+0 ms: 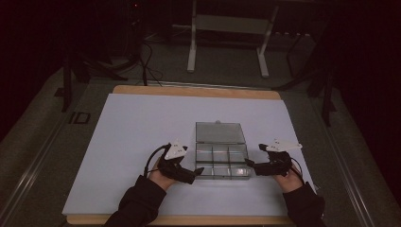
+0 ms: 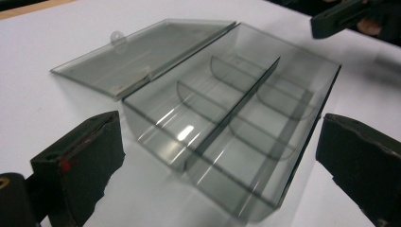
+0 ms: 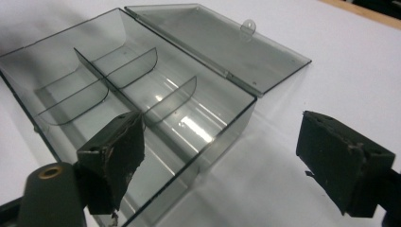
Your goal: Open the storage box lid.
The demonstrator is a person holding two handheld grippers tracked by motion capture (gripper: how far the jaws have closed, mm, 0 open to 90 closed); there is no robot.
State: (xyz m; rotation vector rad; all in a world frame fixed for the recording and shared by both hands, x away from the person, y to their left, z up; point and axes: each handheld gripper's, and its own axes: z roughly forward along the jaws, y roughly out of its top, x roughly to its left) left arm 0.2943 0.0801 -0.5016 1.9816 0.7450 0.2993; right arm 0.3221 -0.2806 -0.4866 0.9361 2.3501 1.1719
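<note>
On the tabletop (image 1: 137, 123), covered by a white sheet, a clear box (image 1: 222, 161) sits near the front edge, between the two hands. Its lid (image 1: 220, 133) lies folded flat behind it, away from the person, latch tab at the far edge. Dividers split the box into six compartments, and none holds anything that can be made out. At the box's left end is the left hand-held gripper (image 1: 197, 170), its tips just beside the near left corner; in its own view the jaws stand wide apart with nothing between them but the box's end (image 2: 227, 137), and they touch no wall. At the right end, the right hand-held gripper (image 1: 249, 164) has its jaws spread wide as well, holding nothing; in its own view one jaw stands in front of the box's end, the other over bare sheet beside the near corner (image 3: 222, 142). Whether that jaw touches the rim cannot be told. Broad bare sheet lies left of the left hand-held gripper and beyond the lid; to the right, the sheet's edge runs near the right hand (image 1: 289, 178).
</note>
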